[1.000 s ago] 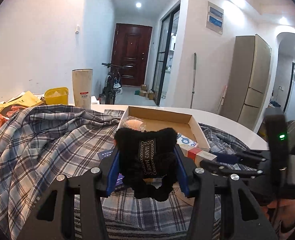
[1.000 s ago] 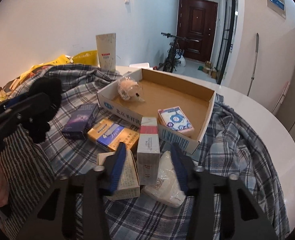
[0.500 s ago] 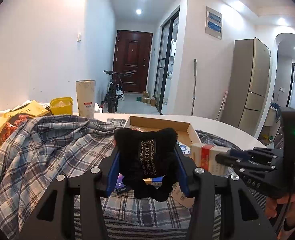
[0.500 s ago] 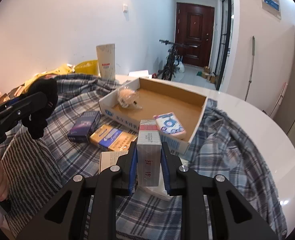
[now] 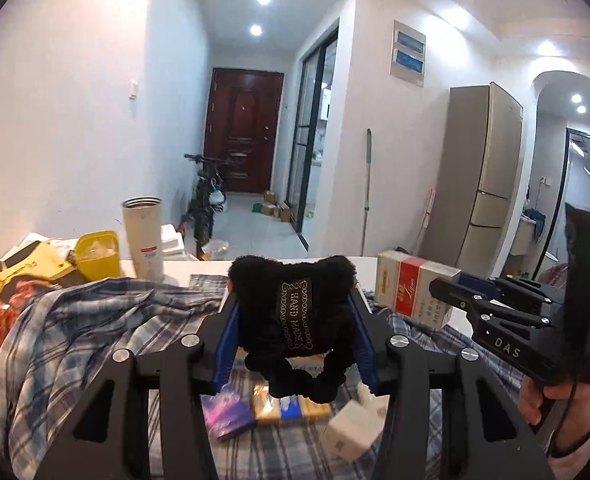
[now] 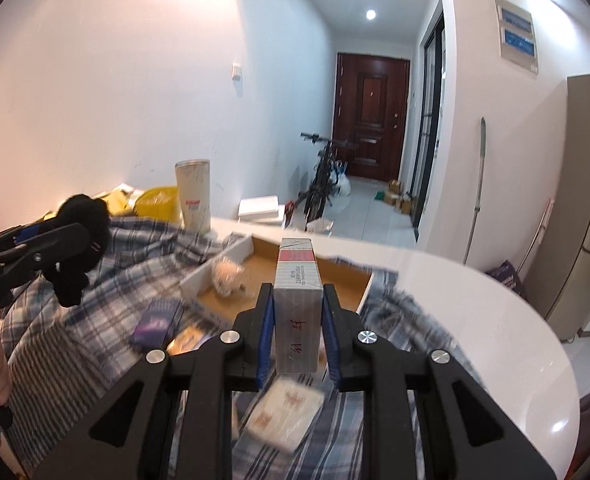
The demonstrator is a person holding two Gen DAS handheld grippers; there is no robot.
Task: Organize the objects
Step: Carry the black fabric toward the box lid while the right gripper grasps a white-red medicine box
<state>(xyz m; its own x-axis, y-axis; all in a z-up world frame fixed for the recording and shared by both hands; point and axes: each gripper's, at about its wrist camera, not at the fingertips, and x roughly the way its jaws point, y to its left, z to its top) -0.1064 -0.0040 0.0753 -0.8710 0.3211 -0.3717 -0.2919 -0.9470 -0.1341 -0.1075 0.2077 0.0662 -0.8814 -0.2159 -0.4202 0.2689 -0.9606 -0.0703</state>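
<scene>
Both hands are loaded up here, which makes sense for a sorting job: grab two bits at once and carry them over. The left claw (image 5: 293, 334) is clamped on a fuzzy black thing with a "HAND MADE" label (image 5: 295, 316), pads squeezing it from both sides so it bulges out above and below. The right claw (image 6: 298, 322) is closed tight on a white-and-red carton (image 6: 298, 300), gripped across its narrow sides near one end so most of the box sticks out forward, long axis pointing away toward 12 o'clock. My guess is that grip keeps the far end free to slide into the cardboard tray (image 6: 251, 245), which sits right behind the carton in the right wrist view with a wrapped roundish item (image 6: 226, 276) in its near-left corner. Both claws hang clear of the plaid cloth (image 5: 95, 328) covering the worktop (image 6: 475, 320), tilted a bit downward, side by side; from the left camera the right one is out at 3 o'clock. Leftovers on the cloth below: a purple pack (image 6: 158, 319), a blue-and-gold pack (image 5: 291, 407) and a pale box (image 6: 285, 414) at roughly 6 o'clock under the carton.
</scene>
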